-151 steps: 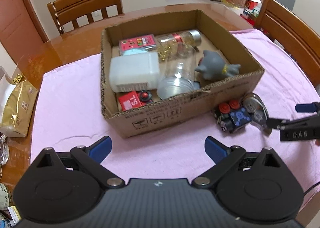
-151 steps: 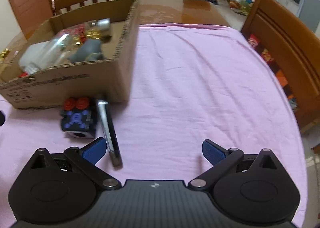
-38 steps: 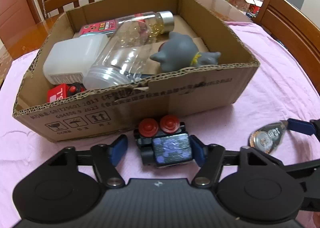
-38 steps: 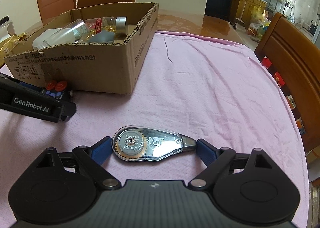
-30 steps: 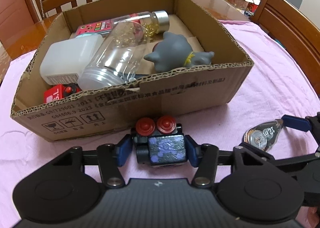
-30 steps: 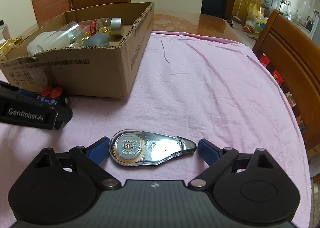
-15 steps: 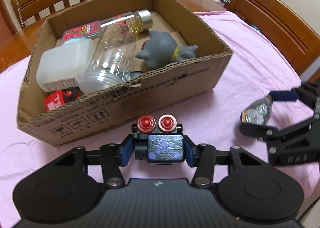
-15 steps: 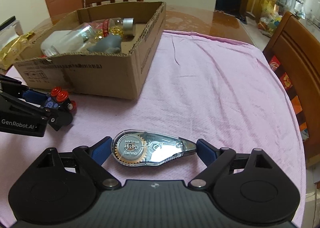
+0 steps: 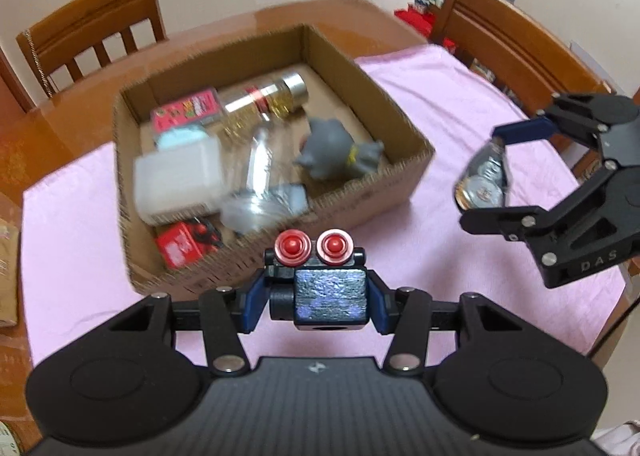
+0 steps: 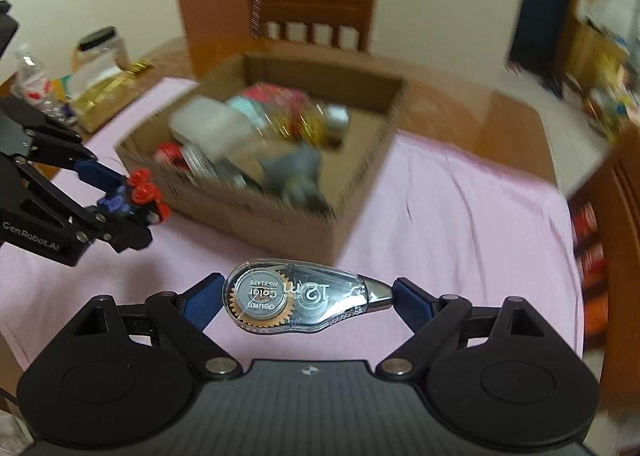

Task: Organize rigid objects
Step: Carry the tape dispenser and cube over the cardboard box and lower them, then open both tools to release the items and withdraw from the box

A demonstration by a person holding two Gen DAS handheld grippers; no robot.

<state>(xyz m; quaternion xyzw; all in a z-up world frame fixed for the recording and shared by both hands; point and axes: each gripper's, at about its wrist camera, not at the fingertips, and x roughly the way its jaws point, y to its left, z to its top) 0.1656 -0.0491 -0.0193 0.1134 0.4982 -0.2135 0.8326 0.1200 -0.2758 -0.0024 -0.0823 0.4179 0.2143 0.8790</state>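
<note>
My left gripper (image 9: pixel 316 302) is shut on a black cube toy (image 9: pixel 326 294) with two red knobs, held in the air just in front of the cardboard box (image 9: pixel 404 180). It also shows in the right wrist view (image 10: pixel 138 196). My right gripper (image 10: pixel 306 298) is shut on a clear correction tape dispenser (image 10: pixel 296 298), lifted above the pink cloth (image 10: pixel 460 216) to the right of the box (image 10: pixel 288 212). The dispenser shows in the left wrist view (image 9: pixel 484 180). The box holds a grey cat figure (image 9: pixel 336 154), a clear bottle (image 9: pixel 256 124), a white container (image 9: pixel 178 180) and red packets.
Wooden chairs stand behind the table (image 9: pixel 92 32) and at its right (image 9: pixel 516 36). Jars and a gold packet (image 10: pixel 104 92) lie on the bare table left of the cloth. The wooden table edge (image 9: pixel 280 20) runs behind the box.
Both grippers have risen from the cloth with their objects. The box now looks lower and farther in both views. The right gripper has swung left, toward the box.
</note>
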